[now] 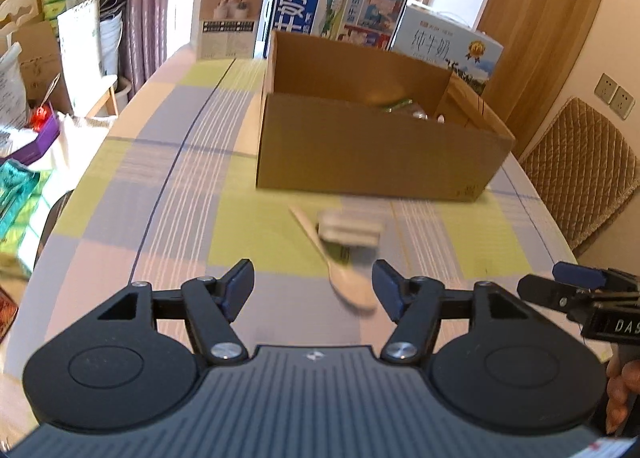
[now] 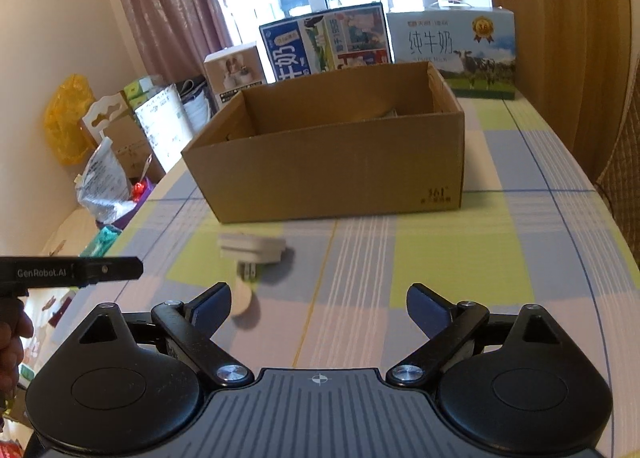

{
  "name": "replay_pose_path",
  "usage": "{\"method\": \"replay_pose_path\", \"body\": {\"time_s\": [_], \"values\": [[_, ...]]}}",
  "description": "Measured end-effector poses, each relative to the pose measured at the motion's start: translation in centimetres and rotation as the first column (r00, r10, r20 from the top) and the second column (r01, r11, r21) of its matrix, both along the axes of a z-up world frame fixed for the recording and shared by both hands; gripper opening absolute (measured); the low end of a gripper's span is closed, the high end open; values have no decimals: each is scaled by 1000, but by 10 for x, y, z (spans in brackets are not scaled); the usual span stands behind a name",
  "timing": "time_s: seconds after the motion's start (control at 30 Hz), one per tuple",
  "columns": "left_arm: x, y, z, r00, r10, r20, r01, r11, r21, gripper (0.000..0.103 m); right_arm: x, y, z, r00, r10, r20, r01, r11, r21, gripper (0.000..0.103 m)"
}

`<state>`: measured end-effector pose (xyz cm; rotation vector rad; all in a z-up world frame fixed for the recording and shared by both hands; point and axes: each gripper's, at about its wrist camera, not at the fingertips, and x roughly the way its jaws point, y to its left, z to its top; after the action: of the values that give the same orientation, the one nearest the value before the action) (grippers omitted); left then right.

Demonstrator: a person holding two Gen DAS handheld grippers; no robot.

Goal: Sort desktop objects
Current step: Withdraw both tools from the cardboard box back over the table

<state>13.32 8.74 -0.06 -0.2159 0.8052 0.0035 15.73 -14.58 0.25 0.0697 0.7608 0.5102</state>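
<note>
A white plug adapter (image 1: 349, 229) lies on the checked tablecloth just in front of an open cardboard box (image 1: 360, 154). Under it runs a pale wooden spoon (image 1: 344, 278), bowl toward me. My left gripper (image 1: 314, 286) is open, low over the cloth, with the spoon's bowl near its right finger. In the right wrist view the adapter (image 2: 253, 247) and the spoon's bowl (image 2: 242, 300) sit left of centre, before the box (image 2: 336, 170). My right gripper (image 2: 319, 308) is open and empty, to the right of both. Some items lie inside the box, mostly hidden.
Milk cartons (image 1: 336, 12) and other boxes (image 2: 452, 50) stand along the table's far end behind the cardboard box. A quilted chair (image 1: 580, 174) is at the right edge. Bags and clutter (image 1: 24, 130) pile up left of the table. The other gripper (image 1: 580, 294) shows at the right.
</note>
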Motion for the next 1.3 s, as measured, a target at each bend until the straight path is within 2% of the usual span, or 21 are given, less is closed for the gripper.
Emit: {"method": "replay_pose_path", "body": {"time_s": [0.3,0.57,0.73,0.83,1.13,1.23,1.27,1.3], "values": [[-14,-16,-7,999,-22,-34,22,1000,-2,67,-15,-9,4,1000,-1,11,1,1000,-8,93],[7,-33,-20,996,-43,-83,42,999,-16,67,-11,-12,-5,1000,0,18,1,999,-52,93],[30,-43,-33,994,-2,-109,2,1000,-7,65,-2,-13,-22,1000,-1,4,2,997,-78,93],[45,-49,-43,993,11,-119,-11,1000,-1,60,5,-12,-29,1000,-1,0,1,996,-92,93],[84,-62,-77,980,-5,-198,7,1000,10,56,39,-12,-47,999,-33,-4,32,994,-107,93],[96,-59,-87,971,-12,-238,17,1000,18,44,46,-9,-52,1000,-28,-9,27,994,-110,93],[96,-58,-87,972,-19,-232,26,999,30,44,48,-8,-54,999,-29,-13,28,994,-108,93],[98,-56,-87,970,-23,-242,34,998,43,37,50,-9,-56,999,-32,-18,30,994,-105,93]]}}
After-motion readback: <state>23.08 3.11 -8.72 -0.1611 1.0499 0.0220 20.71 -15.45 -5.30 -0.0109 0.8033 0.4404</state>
